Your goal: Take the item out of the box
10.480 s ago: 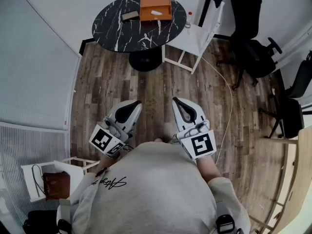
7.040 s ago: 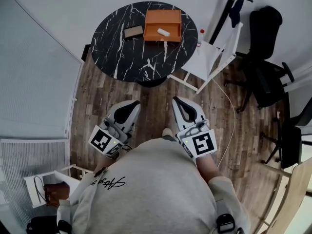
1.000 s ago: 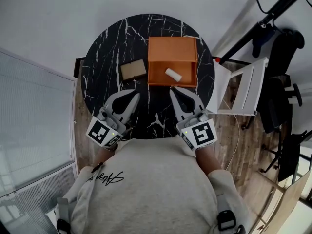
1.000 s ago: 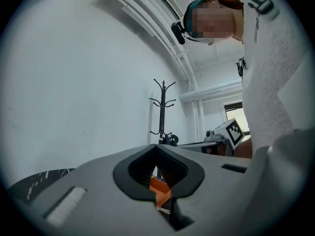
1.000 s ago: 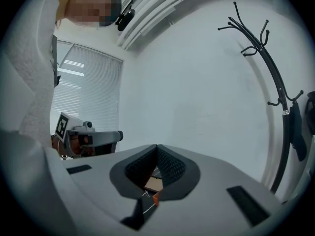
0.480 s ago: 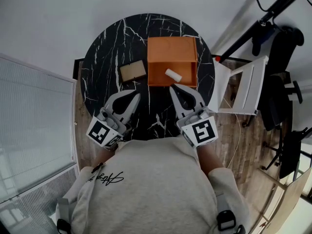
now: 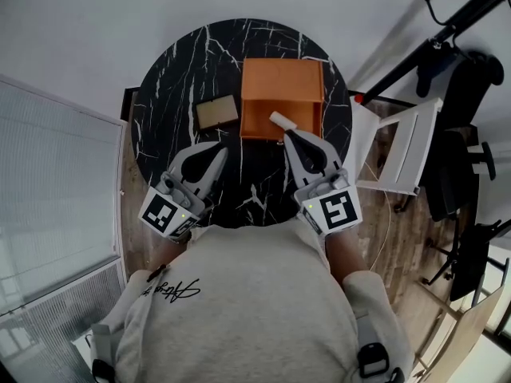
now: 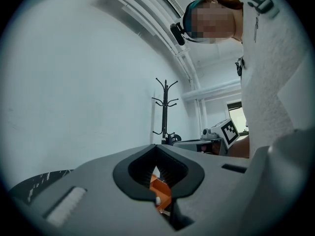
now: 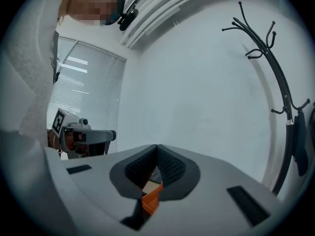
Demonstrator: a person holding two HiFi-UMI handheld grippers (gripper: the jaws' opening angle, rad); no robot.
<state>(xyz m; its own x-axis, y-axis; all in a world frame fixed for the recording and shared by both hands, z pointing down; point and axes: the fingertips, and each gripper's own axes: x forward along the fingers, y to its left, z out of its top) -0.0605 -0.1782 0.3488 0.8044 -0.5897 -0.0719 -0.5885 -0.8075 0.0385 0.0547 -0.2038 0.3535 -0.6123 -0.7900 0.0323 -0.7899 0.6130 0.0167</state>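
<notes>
An open orange box (image 7: 282, 86) stands on the round black marble table (image 7: 168, 86). Inside it, near its front wall, lies a small white oblong item (image 7: 280, 120). My right gripper (image 7: 289, 136) is shut and empty, its tip at the box's front edge just short of the item. My left gripper (image 7: 219, 150) is also shut and empty, over the table left of the box. Through the gap below each pair of jaws a slice of the orange box (image 8: 161, 191) (image 9: 151, 200) shows. In the gripper views both jaw pairs (image 8: 156, 149) (image 9: 156, 147) meet at their tips.
A small tan box (image 7: 217, 112) lies on the table left of the orange one. A white chair (image 7: 403, 146) stands right of the table, with a black coat stand (image 7: 471, 10) and a black office chair (image 7: 467, 78) beyond. Window blinds (image 7: 48, 182) run along the left.
The person has walked up to the table. In the last second my right gripper has moved forward to the box's front edge, by the white item; the left gripper has hardly moved.
</notes>
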